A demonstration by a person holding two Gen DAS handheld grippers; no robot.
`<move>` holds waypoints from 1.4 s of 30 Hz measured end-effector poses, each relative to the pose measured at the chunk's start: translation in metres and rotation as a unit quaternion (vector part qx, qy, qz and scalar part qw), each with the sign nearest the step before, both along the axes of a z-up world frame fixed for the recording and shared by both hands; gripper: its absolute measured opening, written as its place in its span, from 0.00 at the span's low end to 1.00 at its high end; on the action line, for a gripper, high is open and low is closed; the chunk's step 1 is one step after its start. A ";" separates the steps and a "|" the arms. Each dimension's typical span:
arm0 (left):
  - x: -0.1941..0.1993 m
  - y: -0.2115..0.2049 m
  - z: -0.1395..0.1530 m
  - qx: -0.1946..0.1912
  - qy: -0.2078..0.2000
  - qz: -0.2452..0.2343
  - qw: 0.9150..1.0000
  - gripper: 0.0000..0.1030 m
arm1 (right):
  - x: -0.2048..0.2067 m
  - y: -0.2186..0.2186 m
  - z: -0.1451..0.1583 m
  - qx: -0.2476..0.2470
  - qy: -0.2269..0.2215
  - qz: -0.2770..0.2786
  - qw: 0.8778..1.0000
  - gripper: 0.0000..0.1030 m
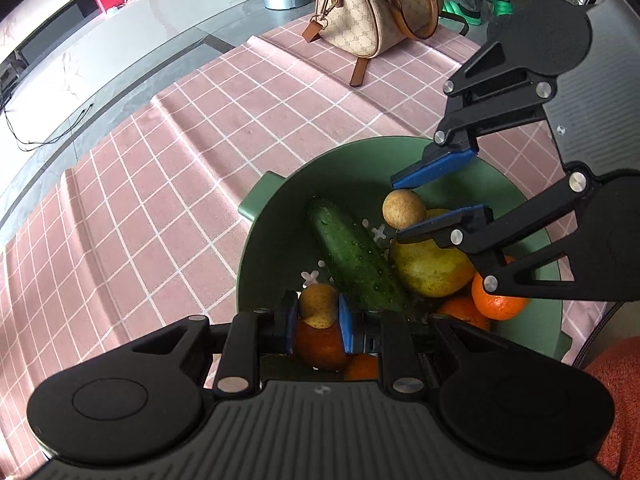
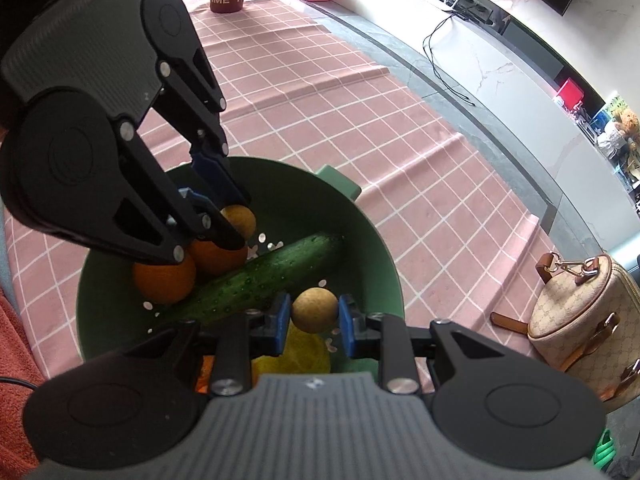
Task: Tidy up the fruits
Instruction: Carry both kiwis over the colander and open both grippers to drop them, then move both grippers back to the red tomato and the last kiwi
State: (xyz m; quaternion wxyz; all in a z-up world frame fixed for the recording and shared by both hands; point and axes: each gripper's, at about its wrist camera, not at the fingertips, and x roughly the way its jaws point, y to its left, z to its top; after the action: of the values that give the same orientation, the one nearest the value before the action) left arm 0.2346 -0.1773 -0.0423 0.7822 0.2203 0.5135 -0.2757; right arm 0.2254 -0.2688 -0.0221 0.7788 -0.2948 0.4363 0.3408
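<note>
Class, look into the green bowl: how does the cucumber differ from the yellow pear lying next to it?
The cucumber is dark green, long and slim, with a bumpy skin; the yellow pear is plump, rounded and smooth. The cucumber stretches across the bowl's middle, while the pear sits to one side against the oranges. Both lie loose in the green bowl, neither held.

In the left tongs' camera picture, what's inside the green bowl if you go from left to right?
Small tan fruit in the left tongs → cucumber → yellow pear → orange, all in the green bowl.
</note>
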 end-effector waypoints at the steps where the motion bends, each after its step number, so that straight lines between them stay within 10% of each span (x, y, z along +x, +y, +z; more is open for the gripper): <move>1: 0.000 -0.001 -0.001 0.002 -0.001 -0.004 1.000 0.23 | 0.003 0.001 -0.003 -0.001 0.002 0.000 1.000 0.21; 23: -0.007 0.008 0.012 -0.032 -0.022 -0.010 0.999 0.38 | 0.012 0.006 -0.013 -0.016 0.016 -0.011 1.000 0.23; 42: -0.068 0.098 0.057 -0.019 -0.093 -0.014 0.995 0.38 | -0.056 0.056 0.043 0.052 -0.022 0.021 0.998 0.34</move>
State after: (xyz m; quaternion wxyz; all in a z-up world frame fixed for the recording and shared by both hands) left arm 0.1661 -0.0795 0.0143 0.8268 0.2373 0.4295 -0.2750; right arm 0.1695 -0.2124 0.0210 0.7949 -0.2707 0.3949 0.3726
